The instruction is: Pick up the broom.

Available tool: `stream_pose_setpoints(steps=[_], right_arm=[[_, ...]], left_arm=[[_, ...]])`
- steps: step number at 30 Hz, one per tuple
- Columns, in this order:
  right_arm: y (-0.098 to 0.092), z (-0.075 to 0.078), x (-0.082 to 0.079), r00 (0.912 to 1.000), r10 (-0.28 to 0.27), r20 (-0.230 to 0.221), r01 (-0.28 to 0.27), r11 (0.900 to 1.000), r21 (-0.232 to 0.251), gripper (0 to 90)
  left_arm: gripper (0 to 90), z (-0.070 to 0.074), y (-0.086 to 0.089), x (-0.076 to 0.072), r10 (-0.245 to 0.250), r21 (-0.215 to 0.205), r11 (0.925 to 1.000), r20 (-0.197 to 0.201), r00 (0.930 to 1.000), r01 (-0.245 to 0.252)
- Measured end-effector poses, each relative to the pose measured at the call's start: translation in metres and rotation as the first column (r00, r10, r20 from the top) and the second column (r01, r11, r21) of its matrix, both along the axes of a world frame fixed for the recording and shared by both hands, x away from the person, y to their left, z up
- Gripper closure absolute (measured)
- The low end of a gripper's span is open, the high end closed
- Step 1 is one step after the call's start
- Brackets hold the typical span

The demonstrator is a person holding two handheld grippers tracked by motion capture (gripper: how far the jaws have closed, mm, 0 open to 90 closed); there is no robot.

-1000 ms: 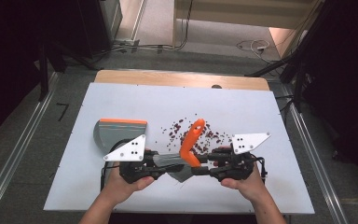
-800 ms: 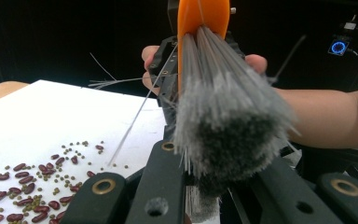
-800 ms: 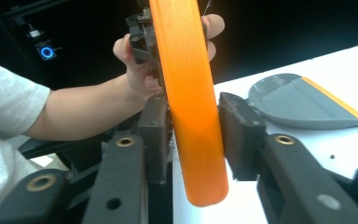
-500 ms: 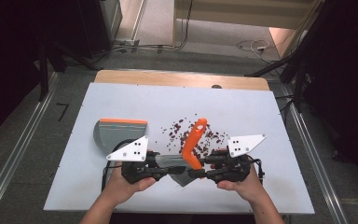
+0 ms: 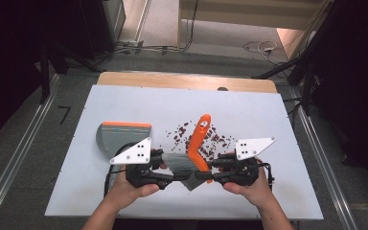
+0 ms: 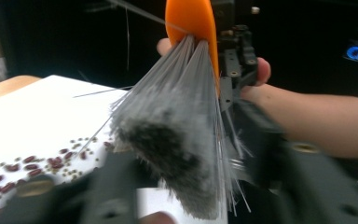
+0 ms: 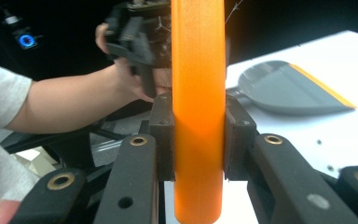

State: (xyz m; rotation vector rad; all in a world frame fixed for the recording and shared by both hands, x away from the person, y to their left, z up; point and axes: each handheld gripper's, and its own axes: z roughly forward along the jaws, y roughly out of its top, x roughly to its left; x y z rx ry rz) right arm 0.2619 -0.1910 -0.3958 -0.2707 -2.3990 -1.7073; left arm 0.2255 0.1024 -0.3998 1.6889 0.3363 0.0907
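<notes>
one brush (image 5: 199, 143) stands tilted, orange handle pointing away.

Both grippers are black, the left gripper (image 5: 165, 167) and right gripper (image 5: 211, 168) each topped by a pale grey three-cornered plate dotted with small holes. Brass-ringed pivots stud the jaw arms, and a light grey short sleeve shows.

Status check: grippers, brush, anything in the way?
Right gripper clamped on orange brush handle. Left gripper jaws just opened around the bristles. Beans scattered ahead, dustpan left.
</notes>
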Motion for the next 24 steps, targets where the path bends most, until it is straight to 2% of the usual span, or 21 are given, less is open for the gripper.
stream_pose_setpoints(steps=[1, 2, 4, 5, 7, 8, 9, 10, 11, 12, 13, 14, 15, 16, 17, 19, 20, 21, 22, 23, 24], right_arm=[[-0.003, 0.000, 0.002, 0.9996, -0.028, -0.006, 0.028, 1.000, -0.002, 68.6], [-0.005, 0.000, 0.003, 0.9991, -0.039, -0.014, 0.039, 0.999, 0.000, 68.6], [-0.007, 0.000, 0.004, 0.9983, -0.057, -0.017, 0.057, 0.998, -0.004, 68.6], [-0.011, 0.001, 0.005, 0.9942, -0.107, -0.006, 0.107, 0.994, -0.015, 68.6], [-0.012, 0.001, 0.006, 0.9913, -0.132, -0.006, 0.131, 0.991, -0.018, 68.6], [-0.014, 0.001, 0.007, 0.9881, -0.154, -0.005, 0.153, 0.988, -0.019, 68.6], [-0.017, 0.001, 0.009, 0.9797, -0.200, -0.013, 0.199, 0.980, -0.027, 68.6], [-0.017, 0.001, 0.009, 0.9797, -0.200, -0.013, 0.199, 0.980, -0.027, 68.6], [-0.019, 0.000, 0.011, 0.9739, -0.226, -0.018, 0.226, 0.974, -0.034, 68.6], [-0.023, -0.001, 0.015, 0.9597, -0.280, -0.022, 0.279, 0.959, -0.049, 68.6], [-0.024, -0.002, 0.016, 0.9526, -0.303, -0.030, 0.301, 0.952, -0.052, 68.6], [-0.024, -0.002, 0.016, 0.9526, -0.303, -0.030, 0.301, 0.952, -0.052, 68.6], [-0.028, -0.004, 0.020, 0.9390, -0.342, -0.032, 0.340, 0.938, -0.066, 68.6], [-0.028, -0.004, 0.020, 0.9390, -0.342, -0.032, 0.340, 0.938, -0.066, 68.6], [-0.030, -0.005, 0.021, 0.9234, -0.384, -0.008, 0.381, 0.919, -0.098, 68.7], [-0.032, -0.005, 0.023, 0.9040, -0.427, 0.008, 0.425, 0.897, -0.120, 68.7], [-0.032, -0.005, 0.023, 0.9040, -0.427, 0.008, 0.425, 0.897, -0.120, 68.7], [-0.036, -0.006, 0.026, 0.8848, -0.466, -0.006, 0.461, 0.878, -0.130, 68.7], [-0.036, -0.006, 0.026, 0.8848, -0.466, -0.006, 0.461, 0.878, -0.130, 68.7], [-0.040, -0.007, 0.029, 0.8641, -0.503, -0.006, 0.497, 0.856, -0.143, 68.7], [-0.040, -0.007, 0.029, 0.8641, -0.503, -0.006, 0.497, 0.856, -0.143, 68.7]], left_arm=[[30.4, 0.000, 0.002, 0.000, 0.025, -0.005, 0.9997, -0.001, 0.9997, -0.025], [24.5, 0.000, 0.004, 0.000, 0.049, -0.004, 0.9988, 0.000, 0.9988, -0.049], [21.1, -0.002, 0.007, 0.000, 0.093, 0.001, 0.9957, 0.007, 0.9957, -0.093], [15.2, -0.003, 0.009, 0.000, 0.103, 0.005, 0.9947, 0.008, 0.9947, -0.103], [11.4, -0.006, 0.012, 0.000, 0.127, 0.019, 0.9917, 0.000, 0.9919, -0.127], [8.0, -0.008, 0.013, -0.001, 0.139, 0.024, 0.9899, 0.000, 0.9902, -0.139], [2.6, -0.009, 0.015, -0.001, 0.148, 0.030, 0.9886, 0.002, 0.9890, -0.148], [2.6, -0.010, 0.017, -0.001, 0.162, 0.033, 0.9862, 0.004, 0.9867, -0.162], [2.1, -0.012, 0.020, -0.002, 0.176, 0.036, 0.9837, 0.005, 0.9843, -0.176], [0.9, -0.013, 0.023, -0.002, 0.181, 0.032, 0.9830, 0.000, 0.9835, -0.181], [0.9, -0.014, 0.026, -0.002, 0.188, 0.030, 0.9818, -0.004, 0.9822, -0.187], [0.9, -0.016, 0.029, -0.002, 0.197, 0.032, 0.9799, -0.005, 0.9804, -0.197], [0.8, -0.017, 0.032, -0.002, 0.199, 0.032, 0.9795, -0.008, 0.9799, -0.199], [0.8, -0.018, 0.034, -0.003, 0.206, 0.034, 0.9781, -0.009, 0.9786, -0.205], [0.0, -0.020, 0.036, -0.003, 0.216, 0.034, 0.9758, -0.011, 0.9763, -0.216], [0.0, -0.023, 0.040, -0.004, 0.232, 0.042, 0.9720, -0.011, 0.9727, -0.231], [0.0, -0.024, 0.043, -0.005, 0.243, 0.041, 0.9694, -0.007, 0.9701, -0.242], [0.0, -0.026, 0.045, -0.005, 0.255, 0.037, 0.9663, -0.005, 0.9669, -0.255], [0.0, -0.027, 0.048, -0.006, 0.270, 0.029, 0.9627, -0.010, 0.9629, -0.269], [0.0, -0.027, 0.051, -0.007, 0.284, 0.025, 0.9585, -0.007, 0.9587, -0.284], [0.0, -0.028, 0.054, -0.008, 0.300, 0.019, 0.9537, -0.003, 0.9539, -0.300]])
